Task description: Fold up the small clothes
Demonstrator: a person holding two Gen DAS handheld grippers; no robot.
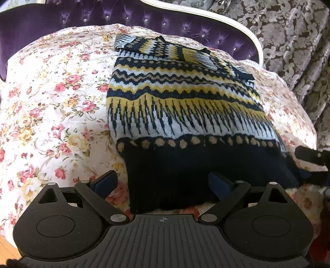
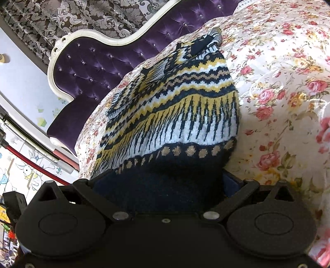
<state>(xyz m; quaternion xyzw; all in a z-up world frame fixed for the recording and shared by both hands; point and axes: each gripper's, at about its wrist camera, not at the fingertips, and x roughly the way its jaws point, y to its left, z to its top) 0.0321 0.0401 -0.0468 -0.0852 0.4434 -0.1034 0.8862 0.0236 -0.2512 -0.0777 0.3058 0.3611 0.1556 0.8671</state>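
A knitted sweater with navy, yellow and white zigzag bands lies flat on the floral bedspread, sleeves folded in near the collar. My left gripper is open at the near navy hem, one finger on each side of its left corner. The sweater also shows in the right wrist view. My right gripper is open, its fingers straddling the navy hem; the tips are partly hidden by the fabric. Its black finger shows at the right edge of the left wrist view.
A purple tufted headboard with a white frame stands behind the bed. Damask curtains hang at the right. The right wrist view shows a wall and a red pole to the left of the bed.
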